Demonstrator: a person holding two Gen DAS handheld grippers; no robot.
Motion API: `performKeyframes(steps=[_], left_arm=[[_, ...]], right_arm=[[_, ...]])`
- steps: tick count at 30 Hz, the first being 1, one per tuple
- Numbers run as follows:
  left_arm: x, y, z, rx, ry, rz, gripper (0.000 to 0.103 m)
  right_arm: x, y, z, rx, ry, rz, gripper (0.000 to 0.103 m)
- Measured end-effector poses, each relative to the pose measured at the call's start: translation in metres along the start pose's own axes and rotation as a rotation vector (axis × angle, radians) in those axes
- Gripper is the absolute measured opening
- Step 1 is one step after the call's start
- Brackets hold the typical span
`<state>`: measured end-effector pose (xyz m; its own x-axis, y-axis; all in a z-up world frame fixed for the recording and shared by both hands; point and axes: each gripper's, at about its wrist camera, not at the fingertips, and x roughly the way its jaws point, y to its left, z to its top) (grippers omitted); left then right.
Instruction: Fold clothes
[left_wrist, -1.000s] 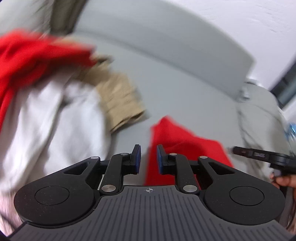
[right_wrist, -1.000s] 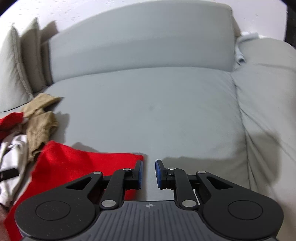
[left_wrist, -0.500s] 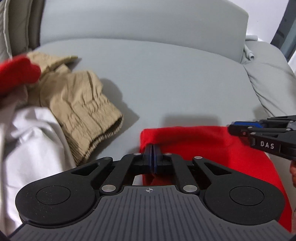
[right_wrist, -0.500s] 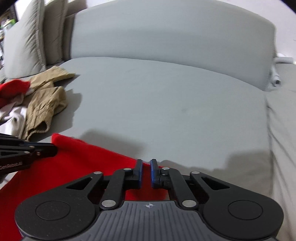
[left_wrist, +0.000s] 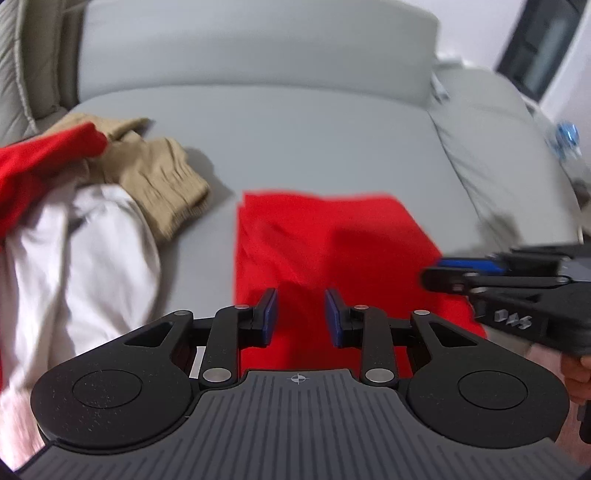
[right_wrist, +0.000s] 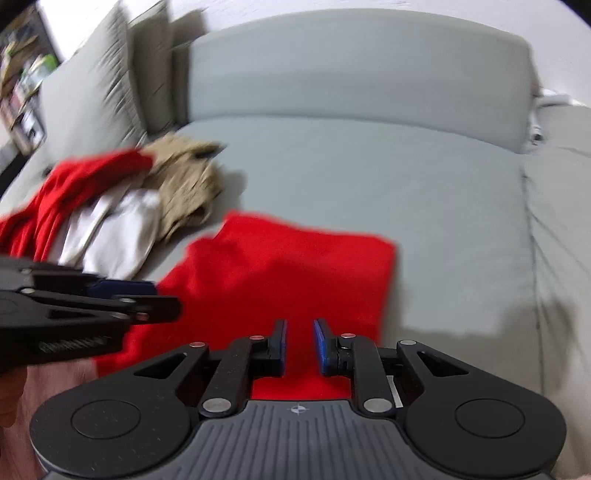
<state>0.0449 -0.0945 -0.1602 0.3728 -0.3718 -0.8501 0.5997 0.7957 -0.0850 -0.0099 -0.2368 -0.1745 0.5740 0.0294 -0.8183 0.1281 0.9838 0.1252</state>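
Left wrist view: red garment (left_wrist: 325, 240) lies under the parted left tongs (left_wrist: 300, 317).

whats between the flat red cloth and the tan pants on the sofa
Only bare grey sofa cushion. A narrow strip of it separates the red cloth from the tan pants; they do not touch. The left wrist view shows it best.

A flat garment (left_wrist: 325, 240) lies on the sofa seat (left_wrist: 314, 140), toward its front edge. To its left sits a heap of clothes (left_wrist: 92, 206), close beside but apart from it. Behind both rises the backrest (left_wrist: 258, 48). Cushions (right_wrist: 92, 92) stand at the far left, behind the heap.
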Motion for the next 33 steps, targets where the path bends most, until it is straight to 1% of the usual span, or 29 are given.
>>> performKeyframes(steps=[2, 3, 6, 8, 10, 12, 13, 15, 19, 21, 23, 25, 26, 27, 28, 31, 33], left_arm=[[0.006, -0.005, -0.011, 0.057, 0.011, 0.023, 0.036], [0.007, -0.005, -0.015, 0.081, 0.011, 0.028, 0.035], [-0.002, -0.001, -0.013, 0.037, 0.018, 0.022, 0.035], [-0.015, 0.003, -0.015, 0.01, 0.006, 0.03, 0.035], [-0.029, 0.008, -0.021, -0.015, -0.006, 0.02, 0.036], [-0.04, 0.013, -0.03, -0.056, -0.004, -0.006, 0.038], [-0.045, 0.013, -0.036, -0.072, 0.005, -0.011, 0.039], [-0.049, 0.011, -0.043, -0.07, 0.016, -0.007, 0.043], [-0.051, 0.009, -0.056, -0.061, 0.035, 0.023, 0.049], [-0.051, 0.012, -0.059, -0.083, 0.042, 0.043, 0.051], [-0.052, 0.019, -0.061, -0.125, 0.041, 0.078, 0.052], [-0.056, 0.019, -0.062, -0.132, 0.03, 0.092, 0.053], [-0.058, 0.017, -0.062, -0.124, 0.02, 0.096, 0.053], [-0.06, 0.013, -0.061, -0.104, 0.011, 0.099, 0.053], [-0.062, 0.01, -0.06, -0.085, 0.001, 0.102, 0.053], [-0.061, -0.003, -0.052, -0.012, -0.02, 0.122, 0.054], [-0.053, -0.011, -0.047, 0.036, -0.006, 0.172, 0.054]], right_arm=[[0.006, 0.008, -0.01, -0.04, 0.035, -0.024, 0.016], [0.005, 0.009, -0.012, -0.051, 0.026, -0.034, 0.014], [-0.007, 0.009, -0.007, -0.052, 0.058, -0.082, 0.015], [-0.023, 0.008, -0.009, -0.055, 0.055, -0.108, 0.019], [-0.036, 0.007, -0.014, -0.038, 0.04, -0.093, 0.027], [-0.048, 0.008, -0.024, -0.009, 0.027, -0.062, 0.031], [-0.054, 0.01, -0.03, 0.006, 0.023, -0.048, 0.032], [-0.056, 0.015, -0.041, 0.029, 0.036, -0.036, 0.032], [-0.056, 0.016, -0.049, 0.083, 0.083, -0.025, 0.039], [-0.06, 0.013, -0.052, 0.109, 0.079, -0.031, 0.039], [-0.064, 0.01, -0.054, 0.13, 0.071, -0.04, 0.039], [-0.066, 0.006, -0.055, 0.148, 0.066, -0.04, 0.038], [-0.065, 0.005, -0.056, 0.153, 0.067, -0.028, 0.036], [-0.064, 0.005, -0.057, 0.156, 0.065, -0.006, 0.023], [-0.065, 0.006, -0.058, 0.15, 0.059, 0.002, 0.014], [-0.063, 0.011, -0.055, 0.11, 0.049, 0.002, 0.014], [-0.06, 0.015, -0.05, 0.08, 0.045, -0.008, 0.015]])
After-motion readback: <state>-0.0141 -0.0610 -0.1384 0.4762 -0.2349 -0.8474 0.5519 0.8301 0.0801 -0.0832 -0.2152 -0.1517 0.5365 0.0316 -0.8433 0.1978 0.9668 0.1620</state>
